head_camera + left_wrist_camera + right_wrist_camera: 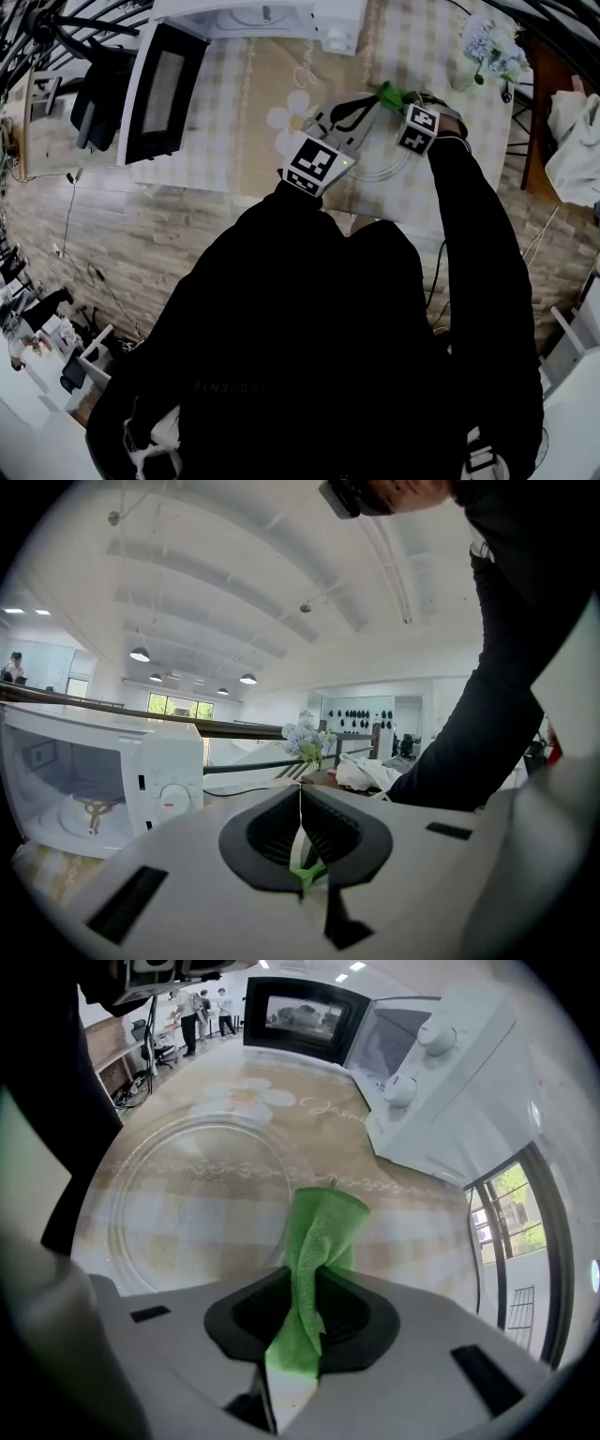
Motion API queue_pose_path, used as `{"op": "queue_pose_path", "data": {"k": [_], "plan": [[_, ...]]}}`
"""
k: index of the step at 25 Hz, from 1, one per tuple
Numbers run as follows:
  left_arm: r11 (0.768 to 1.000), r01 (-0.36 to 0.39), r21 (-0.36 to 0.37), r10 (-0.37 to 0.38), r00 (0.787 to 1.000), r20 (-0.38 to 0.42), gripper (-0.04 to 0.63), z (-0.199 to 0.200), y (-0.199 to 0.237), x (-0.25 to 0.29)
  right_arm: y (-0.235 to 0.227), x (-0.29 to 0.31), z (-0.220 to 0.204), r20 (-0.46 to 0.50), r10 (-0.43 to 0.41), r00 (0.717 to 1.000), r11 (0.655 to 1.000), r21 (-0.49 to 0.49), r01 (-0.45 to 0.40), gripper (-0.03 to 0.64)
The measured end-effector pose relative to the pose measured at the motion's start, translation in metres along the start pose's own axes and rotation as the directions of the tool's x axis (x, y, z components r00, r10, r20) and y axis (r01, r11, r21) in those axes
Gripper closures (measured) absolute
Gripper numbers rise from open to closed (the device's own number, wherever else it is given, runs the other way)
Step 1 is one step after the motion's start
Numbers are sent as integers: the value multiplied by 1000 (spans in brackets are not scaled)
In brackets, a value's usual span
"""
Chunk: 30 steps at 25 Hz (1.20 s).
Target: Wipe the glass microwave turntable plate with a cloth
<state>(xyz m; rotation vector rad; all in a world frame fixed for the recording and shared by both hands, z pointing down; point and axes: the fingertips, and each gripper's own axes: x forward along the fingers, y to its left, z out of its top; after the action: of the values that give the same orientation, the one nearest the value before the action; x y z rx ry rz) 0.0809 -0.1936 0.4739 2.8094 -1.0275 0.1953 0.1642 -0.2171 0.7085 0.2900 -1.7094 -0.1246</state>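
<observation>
The clear glass turntable plate (187,1194) is over the checked tablecloth (234,1101), in front of the microwave (441,1063). My right gripper (298,1321) is shut on a twisted green cloth (319,1237). The cloth's free end hangs at the plate's right rim. In the head view the cloth (389,92) shows just beyond the right gripper (398,101), and the plate's rim (380,174) curves under both grippers. My left gripper (300,841) has its jaws closed on a thin clear edge that looks like the plate's rim. A dark sleeve hides the plate's left side.
The white microwave (253,14) stands at the back of the table with its door (159,89) swung open to the left. A vase of pale flowers (492,47) sits at the far right corner. Crumpled white fabric (577,141) lies beyond the table's right edge.
</observation>
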Motion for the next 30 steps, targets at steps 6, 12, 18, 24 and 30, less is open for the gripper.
{"op": "queue_pose_path", "data": {"k": [6, 12, 18, 24, 30], "plan": [[1000, -7, -15, 7, 1000, -10, 574, -6, 2, -4, 13, -6, -1, 12, 13, 1000, 1000, -3, -13, 526], [1000, 7, -13, -7, 1000, -8, 574, -6, -3, -5, 39, -12, -4, 19, 63, 998, 998, -1, -63, 526], [1000, 16, -12, -17, 1000, -13, 574, -8, -9, -9, 67, -19, -11, 21, 101, 995, 995, -3, -101, 526], [1000, 23, -4, -23, 1000, -7, 574, -7, -17, -15, 102, -27, -7, 29, 158, 987, 987, -12, -158, 528], [1000, 20, -1, -20, 1000, -1, 574, -5, -23, -26, 146, -39, -7, 28, 211, 977, 977, -38, -210, 528]]}}
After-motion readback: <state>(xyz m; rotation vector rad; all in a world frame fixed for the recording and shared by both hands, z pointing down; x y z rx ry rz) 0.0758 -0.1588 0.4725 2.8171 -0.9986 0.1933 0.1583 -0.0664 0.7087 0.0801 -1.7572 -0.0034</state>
